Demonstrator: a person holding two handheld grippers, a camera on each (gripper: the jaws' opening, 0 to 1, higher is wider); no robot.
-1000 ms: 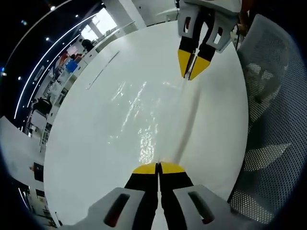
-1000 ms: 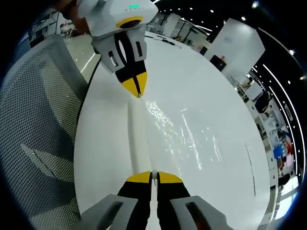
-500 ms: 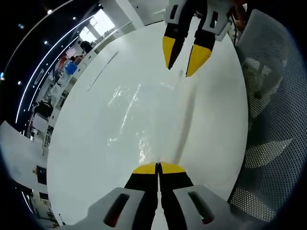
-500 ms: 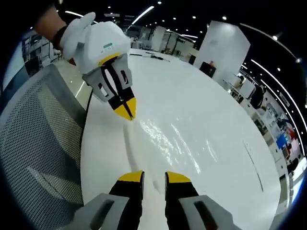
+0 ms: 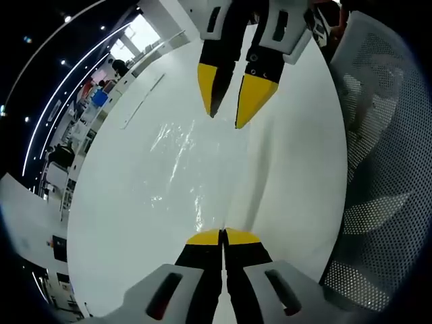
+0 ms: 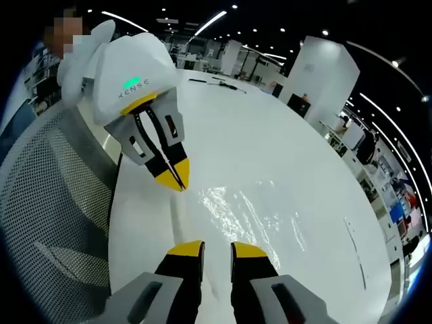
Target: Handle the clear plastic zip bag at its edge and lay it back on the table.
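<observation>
Your left tool [image 5: 222,236] is clenched, its yellow tips pressed together on the near edge of the clear plastic zip bag [image 5: 202,169], which lies flat on the round white surface [image 5: 121,202]. In the left gripper view the bag spreads from your tips toward 12 o'clock, its wrinkled film catching glints of light, with a folded ridge running up toward 1 o'clock. Your right tool [image 5: 226,101] comes in from 12 o'clock there, released, its two yellow tips apart and hanging above the far edge of the bag; whether they touch the film you cannot tell.

In the right gripper view your right tool [image 6: 217,249] sits at 6 o'clock with a clear gap between its tips, the bag [image 6: 243,209] gleaming just ahead of it. The left tool [image 6: 177,177] shows at 10 o'clock, tips together at the bag's far edge. A grey mesh office chair [image 6: 47,223] stands beside the surface at 9 o'clock.
</observation>
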